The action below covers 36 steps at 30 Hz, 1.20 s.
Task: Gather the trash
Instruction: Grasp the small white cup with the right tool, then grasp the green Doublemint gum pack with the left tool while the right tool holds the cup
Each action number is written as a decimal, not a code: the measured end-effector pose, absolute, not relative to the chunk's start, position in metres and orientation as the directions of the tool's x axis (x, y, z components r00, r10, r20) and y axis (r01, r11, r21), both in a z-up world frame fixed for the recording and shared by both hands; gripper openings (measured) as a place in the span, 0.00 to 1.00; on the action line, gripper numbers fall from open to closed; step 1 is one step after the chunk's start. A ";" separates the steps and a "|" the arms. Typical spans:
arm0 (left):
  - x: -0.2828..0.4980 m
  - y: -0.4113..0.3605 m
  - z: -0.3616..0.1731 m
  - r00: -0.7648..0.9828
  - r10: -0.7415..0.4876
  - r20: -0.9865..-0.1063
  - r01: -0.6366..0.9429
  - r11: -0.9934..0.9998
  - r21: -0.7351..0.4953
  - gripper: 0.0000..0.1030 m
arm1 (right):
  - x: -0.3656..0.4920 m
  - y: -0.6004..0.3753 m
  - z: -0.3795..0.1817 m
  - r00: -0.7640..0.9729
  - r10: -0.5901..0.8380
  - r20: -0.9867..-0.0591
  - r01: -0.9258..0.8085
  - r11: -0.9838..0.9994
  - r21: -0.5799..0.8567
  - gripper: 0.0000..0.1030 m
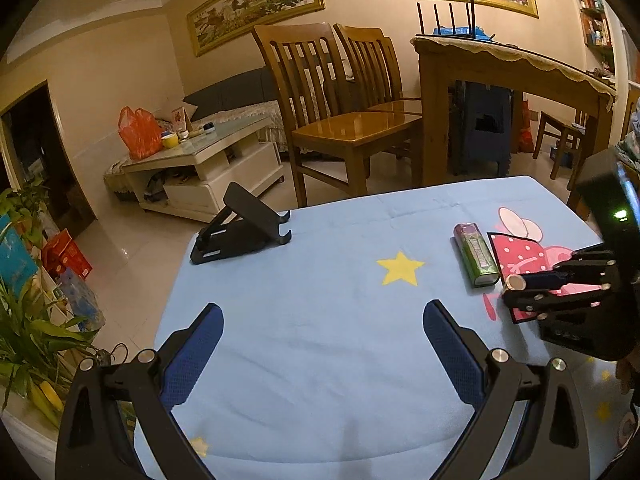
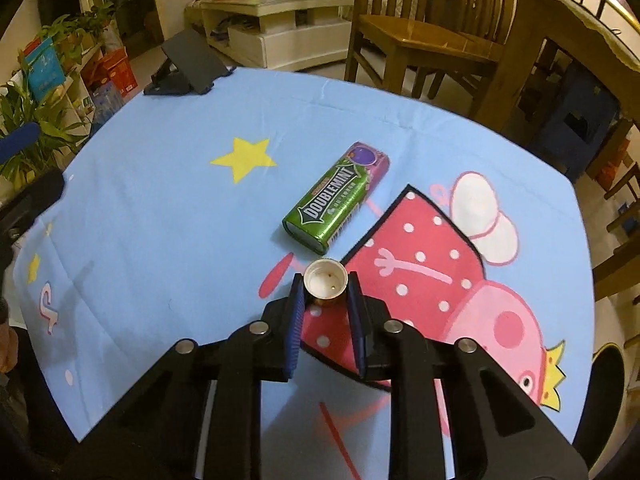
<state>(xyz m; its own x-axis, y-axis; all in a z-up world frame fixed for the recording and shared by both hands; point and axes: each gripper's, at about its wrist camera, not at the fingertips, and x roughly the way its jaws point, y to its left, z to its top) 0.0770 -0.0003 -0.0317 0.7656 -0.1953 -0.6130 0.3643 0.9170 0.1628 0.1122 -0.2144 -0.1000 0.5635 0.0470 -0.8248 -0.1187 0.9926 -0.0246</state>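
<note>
We see the right gripper [image 2: 325,285] with its fingers clamped on a small bottle cap [image 2: 325,282], open side up, low over the desk [image 2: 160,208], perhaps resting on its cloth. Just beyond lies a green gum pack [image 2: 336,200]. The left gripper [image 1: 322,344] hovers with fingers wide apart, empty. A black phone stand [image 1: 240,228] sits at the far corner.

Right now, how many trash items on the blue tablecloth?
2. A small bottle cap sits pinched between the right gripper pads, open side up. A green Doublemint gum box lies flat just beyond it, untouched. None visibly hidden.
</note>
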 end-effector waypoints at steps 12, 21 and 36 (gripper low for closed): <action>0.080 -0.038 -0.045 0.713 -0.233 -0.661 0.439 0.884 0.163 0.94 | 0.011 -0.321 -0.050 0.713 0.064 -0.698 0.076 0.983 0.168 0.20; 0.099 -0.113 -0.054 0.626 -0.315 -0.713 0.559 0.819 0.129 0.94 | -0.025 -0.373 -0.051 0.751 0.070 -0.656 0.141 0.954 0.263 0.20; 0.146 -0.173 -0.097 0.477 -0.330 -0.815 0.578 0.816 0.009 0.35 | -0.040 -0.389 -0.043 0.792 0.130 -0.596 0.112 0.929 0.351 0.20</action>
<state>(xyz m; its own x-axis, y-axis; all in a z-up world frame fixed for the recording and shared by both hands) 0.1465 -0.1727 -0.0971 0.4771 -0.3296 -0.8147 0.5783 0.8158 0.0087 -0.0398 -0.3892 -0.0428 0.7924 0.1299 -0.5961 0.1120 0.9295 0.3514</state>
